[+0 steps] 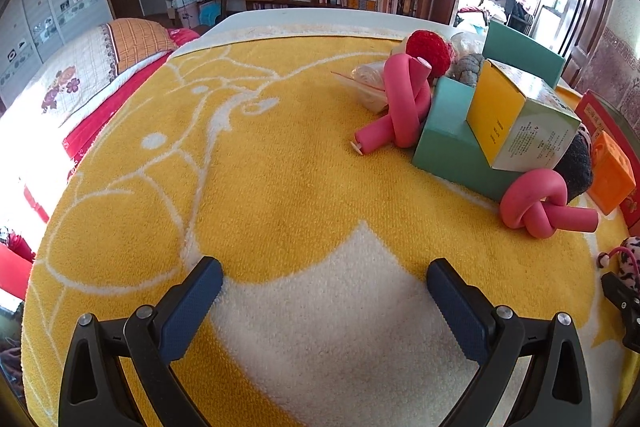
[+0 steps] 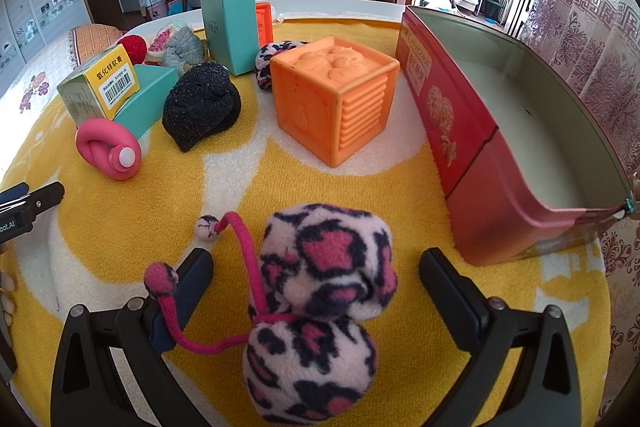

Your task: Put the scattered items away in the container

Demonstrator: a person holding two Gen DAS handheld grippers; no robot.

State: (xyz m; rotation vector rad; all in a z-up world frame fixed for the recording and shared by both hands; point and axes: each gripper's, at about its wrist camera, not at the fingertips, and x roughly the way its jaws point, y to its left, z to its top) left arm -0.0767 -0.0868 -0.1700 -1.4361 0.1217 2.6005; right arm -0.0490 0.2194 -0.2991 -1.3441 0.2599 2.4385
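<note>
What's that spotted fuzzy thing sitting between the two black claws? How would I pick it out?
Start at the red tin on the yellow towel. Just left of its near corner, between the open fingers of the right gripper, lies the leopard-print plush. Unlike the orange cube and black sock behind it, it is pink, white and navy, with pink cords ending in pom-poms.

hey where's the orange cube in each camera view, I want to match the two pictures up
Left wrist: orange cube at the far right edge, behind the knotted pink roller.
Right wrist: orange cube upper centre, just left of the red tin.
Shared landmark: the black sock beside the cube.
</note>
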